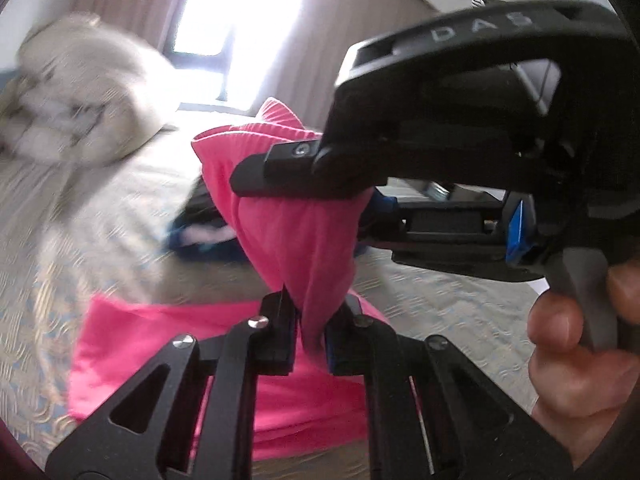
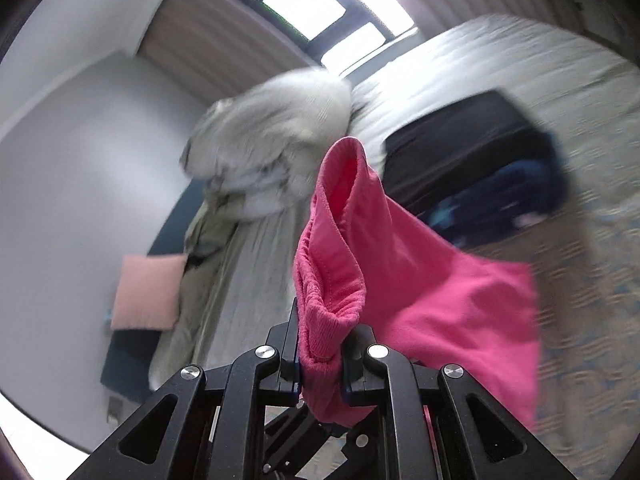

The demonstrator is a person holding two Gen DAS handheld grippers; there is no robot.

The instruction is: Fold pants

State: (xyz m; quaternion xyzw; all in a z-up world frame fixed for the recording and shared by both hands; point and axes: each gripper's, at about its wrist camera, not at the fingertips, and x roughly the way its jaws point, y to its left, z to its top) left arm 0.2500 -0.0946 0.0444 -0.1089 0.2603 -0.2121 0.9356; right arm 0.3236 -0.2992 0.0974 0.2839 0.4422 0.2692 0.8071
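The bed (image 1: 440,312) has a pale patterned cover, and a grey duvet (image 1: 80,92) is bunched at its far end. The pink pants (image 1: 296,232) are lifted above the bed, with the lower part resting on the cover. The left gripper (image 1: 310,332) has its jaws closed on a bunch of the pink cloth. The right gripper (image 2: 320,364) has its jaws closed on the ribbed waistband.
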